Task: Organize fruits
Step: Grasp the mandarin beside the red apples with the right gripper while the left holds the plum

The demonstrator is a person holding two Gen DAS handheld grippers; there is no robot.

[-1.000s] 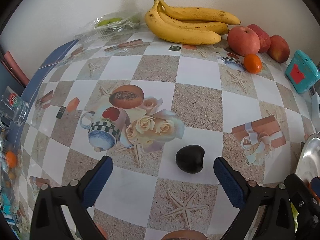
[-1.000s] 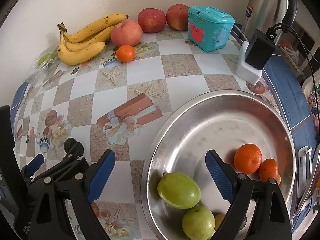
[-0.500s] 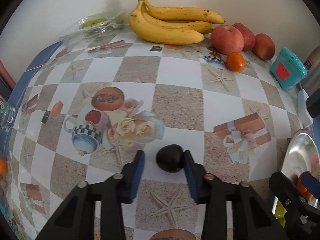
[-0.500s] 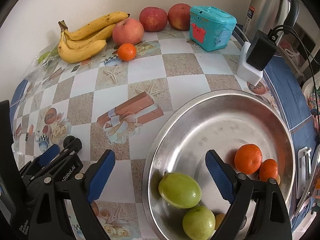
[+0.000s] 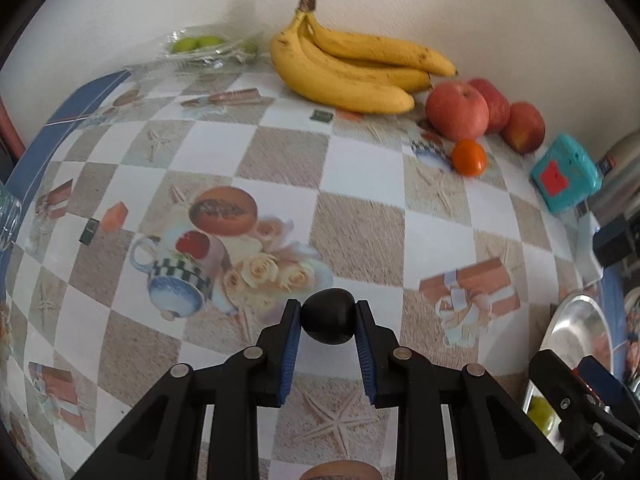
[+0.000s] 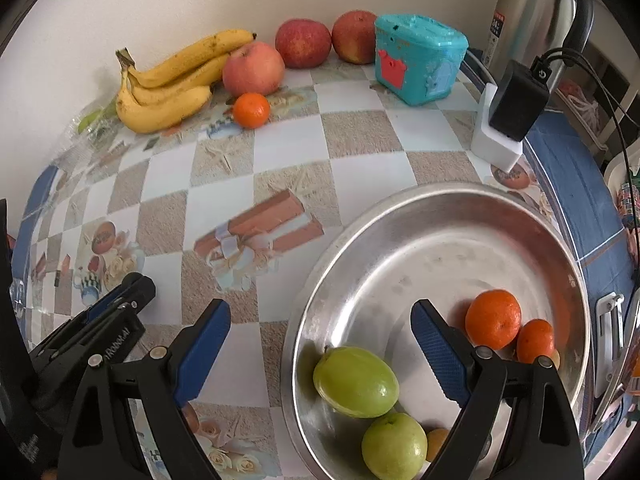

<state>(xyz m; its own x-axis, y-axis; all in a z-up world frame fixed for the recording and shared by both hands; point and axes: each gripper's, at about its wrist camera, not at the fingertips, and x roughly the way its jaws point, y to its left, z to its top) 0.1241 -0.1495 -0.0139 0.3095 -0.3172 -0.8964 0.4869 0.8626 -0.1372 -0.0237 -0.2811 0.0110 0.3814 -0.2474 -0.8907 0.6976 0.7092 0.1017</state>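
Note:
My left gripper (image 5: 327, 312) is shut on a small dark plum (image 5: 328, 318), held between its blue pads just above the patterned tablecloth. My right gripper (image 6: 320, 340) is open and empty, hovering over the left rim of a round steel tray (image 6: 440, 216). The tray holds two green fruits (image 6: 356, 380), two tangerines (image 6: 493, 318) and a small yellow fruit. Against the far wall lie a banana bunch (image 5: 352, 68), three red apples (image 5: 458, 110) and a loose tangerine (image 5: 469, 156). The left gripper also shows at the lower left of the right wrist view (image 6: 120, 300).
A teal toy box (image 6: 418, 58) stands by the apples. A white socket block with a black charger (image 6: 516, 100) and a steel kettle (image 6: 532, 12) are at the far right. A clear bag of green fruits (image 5: 200, 46) lies at the far left by the wall.
My left gripper went from wide open around the plum to shut on it and has lifted it slightly. The right gripper has barely moved.

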